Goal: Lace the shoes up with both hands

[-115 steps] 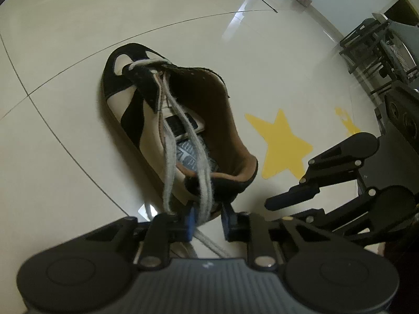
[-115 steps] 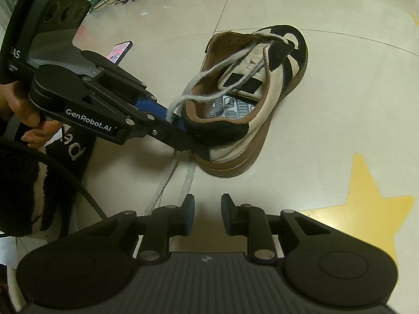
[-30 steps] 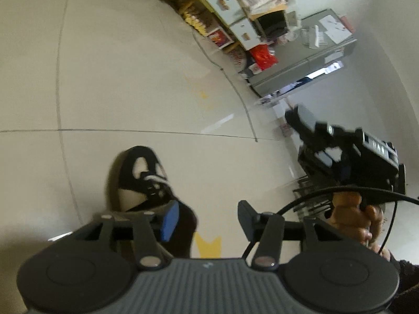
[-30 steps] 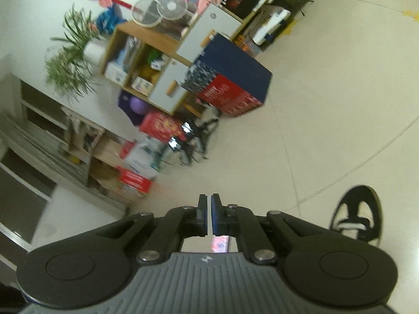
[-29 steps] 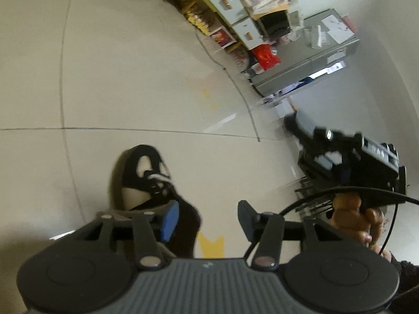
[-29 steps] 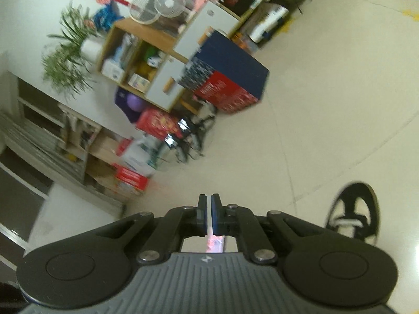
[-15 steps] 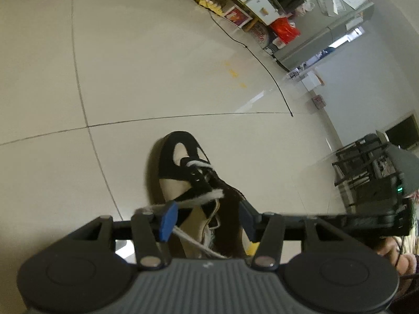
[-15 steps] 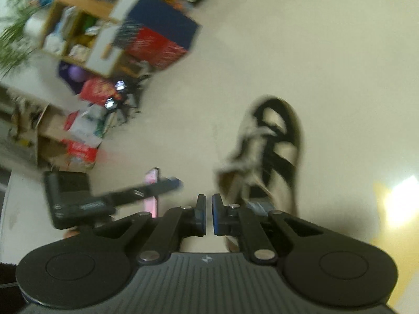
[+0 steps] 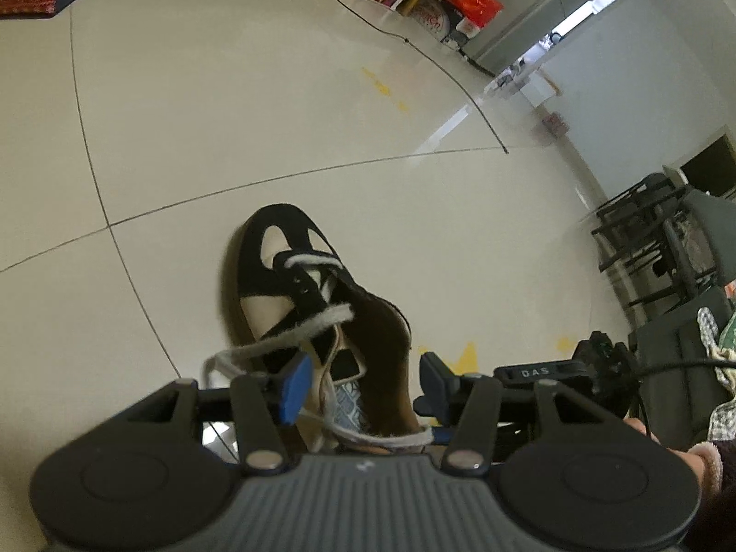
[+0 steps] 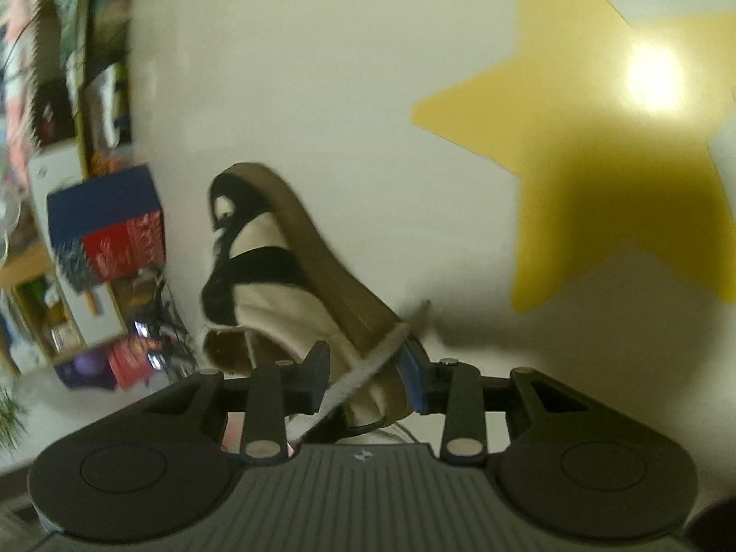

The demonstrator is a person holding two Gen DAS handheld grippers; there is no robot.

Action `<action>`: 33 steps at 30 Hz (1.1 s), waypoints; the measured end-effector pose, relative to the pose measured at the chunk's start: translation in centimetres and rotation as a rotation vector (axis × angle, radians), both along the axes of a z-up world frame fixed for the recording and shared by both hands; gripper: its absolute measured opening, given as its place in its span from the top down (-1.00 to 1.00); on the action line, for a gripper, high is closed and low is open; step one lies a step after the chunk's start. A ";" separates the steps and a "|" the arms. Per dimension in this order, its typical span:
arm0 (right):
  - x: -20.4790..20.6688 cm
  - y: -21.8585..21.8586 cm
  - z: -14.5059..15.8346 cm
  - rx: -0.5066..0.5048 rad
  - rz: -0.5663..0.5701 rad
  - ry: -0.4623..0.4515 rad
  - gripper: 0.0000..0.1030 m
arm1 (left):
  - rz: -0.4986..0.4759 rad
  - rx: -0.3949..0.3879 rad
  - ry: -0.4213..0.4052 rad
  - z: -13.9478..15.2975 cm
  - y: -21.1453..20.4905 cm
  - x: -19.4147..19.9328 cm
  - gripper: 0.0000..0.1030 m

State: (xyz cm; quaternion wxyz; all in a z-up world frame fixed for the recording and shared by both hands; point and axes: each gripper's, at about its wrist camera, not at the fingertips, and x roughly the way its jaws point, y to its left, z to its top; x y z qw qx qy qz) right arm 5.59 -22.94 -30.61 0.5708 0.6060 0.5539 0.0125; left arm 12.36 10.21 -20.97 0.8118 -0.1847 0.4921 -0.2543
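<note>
Right wrist view, previously aimed at shelving, now shows the right gripper [image 10: 363,379] jaws opening around the lace [image 10: 368,363] beside the shoe [image 10: 271,276]; left gripper [image 9: 363,382] half-open, empty.

A glossy cream tiled floor [image 9: 221,106] with thin dark grout lines carried everything. A black-and-cream shoe [image 9: 294,294] with a brown sole rested directly on it. Just beside the shoe, a yellow star [image 10: 598,161] was stuck flat to the tiles. Farther off, a thin black cable [image 9: 441,69] trailed across the floor.
</note>
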 end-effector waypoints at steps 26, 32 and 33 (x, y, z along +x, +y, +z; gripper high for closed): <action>4.8 -0.1 20.1 -0.100 0.164 -0.413 0.94 | 0.083 0.156 -0.013 9.6 2.7 0.0 -0.04; 6.2 0.3 30.1 -0.189 0.205 -0.627 0.94 | 0.112 0.204 0.003 12.5 3.4 -0.9 -0.04; 6.2 0.4 31.5 -0.206 0.210 -0.659 0.94 | 0.118 0.206 0.004 12.9 3.5 -1.0 -0.05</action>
